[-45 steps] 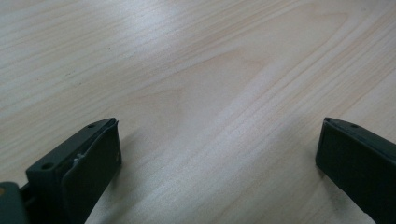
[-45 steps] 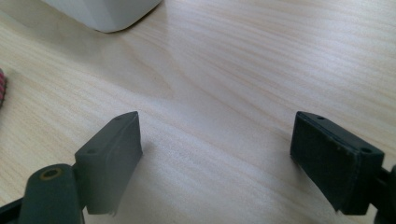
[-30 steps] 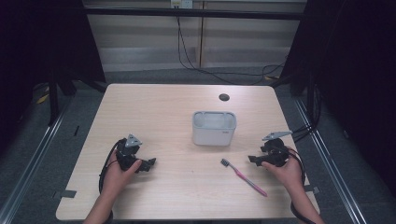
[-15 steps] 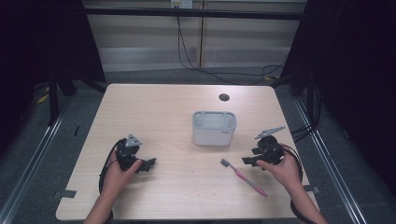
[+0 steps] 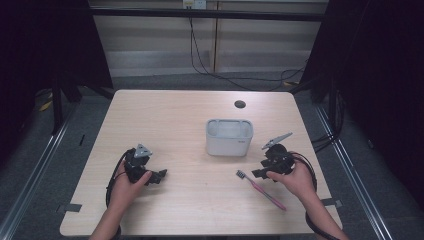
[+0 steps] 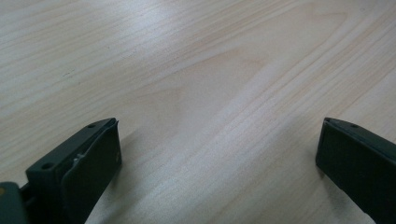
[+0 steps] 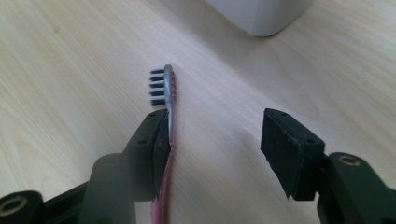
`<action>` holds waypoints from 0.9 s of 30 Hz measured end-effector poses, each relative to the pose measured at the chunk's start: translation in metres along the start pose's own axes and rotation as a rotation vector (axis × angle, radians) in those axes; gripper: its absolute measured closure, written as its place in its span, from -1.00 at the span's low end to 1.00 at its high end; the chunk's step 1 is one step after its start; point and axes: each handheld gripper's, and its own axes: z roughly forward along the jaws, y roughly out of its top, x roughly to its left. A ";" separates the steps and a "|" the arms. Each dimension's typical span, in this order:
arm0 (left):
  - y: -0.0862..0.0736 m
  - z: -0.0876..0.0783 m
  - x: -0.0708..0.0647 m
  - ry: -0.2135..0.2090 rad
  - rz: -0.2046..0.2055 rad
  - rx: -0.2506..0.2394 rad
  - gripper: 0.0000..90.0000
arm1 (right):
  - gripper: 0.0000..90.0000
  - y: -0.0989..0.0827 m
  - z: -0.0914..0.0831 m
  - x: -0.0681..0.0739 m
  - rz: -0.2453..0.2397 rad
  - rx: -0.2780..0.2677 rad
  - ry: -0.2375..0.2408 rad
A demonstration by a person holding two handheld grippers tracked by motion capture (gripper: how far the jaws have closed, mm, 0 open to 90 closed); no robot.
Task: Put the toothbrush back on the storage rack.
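The toothbrush [image 5: 261, 189] lay flat on the table [image 5: 190, 115] at about four o'clock from the table's middle, bristle head toward ten o'clock, pink handle trailing toward the near right corner. I judged it light, stiff and thin, with a smooth plastic handle that could skid or roll under a glancing pinch; its low profile on the wood meant the jaws would have to come right down to the surface. I thought the neck just behind the head, or the mid-handle, was the place to take it.

My right gripper [image 7: 212, 140] had its jaws spread wide, one pad lying right against the neck of the brush, the other well apart, so nothing was pinched yet.

At twelve o'clock from the brush stood the white bin [image 5: 229, 137], upright and open-topped; from above I could make out nothing inside it.

My left gripper [image 6: 217, 158], at about eight o'clock, was also spread wide over bare wood
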 end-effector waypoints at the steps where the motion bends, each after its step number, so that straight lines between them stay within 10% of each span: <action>1: 0.000 0.000 0.000 0.000 0.000 0.000 -1.00 | -0.03 0.000 0.001 0.001 -0.006 0.009 0.003; 27: 0.000 0.000 0.000 0.000 -0.001 0.000 -1.00 | 0.49 0.006 0.027 0.023 -0.076 0.162 0.023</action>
